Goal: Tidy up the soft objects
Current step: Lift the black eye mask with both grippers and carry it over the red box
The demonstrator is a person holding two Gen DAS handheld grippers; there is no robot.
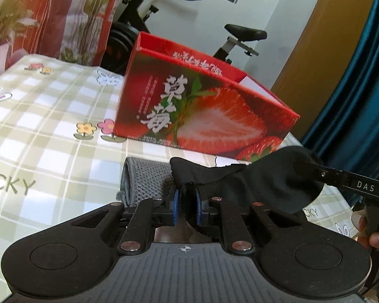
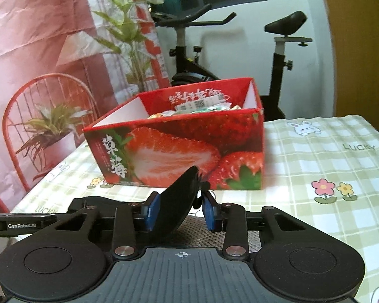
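Left claw (image 1: 187,203) clamped on one end of black sock (image 1: 252,179), right claw (image 2: 180,210) pinching the other end (pads close around the fabric), sock stretched between, above checked cloth (image 1: 50,126), before strawberry box (image 1: 202,111).

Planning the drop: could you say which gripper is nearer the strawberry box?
Right, slightly: right gripper holds the black sock close before the strawberry box; left gripper pinches the sock's other end farther back.
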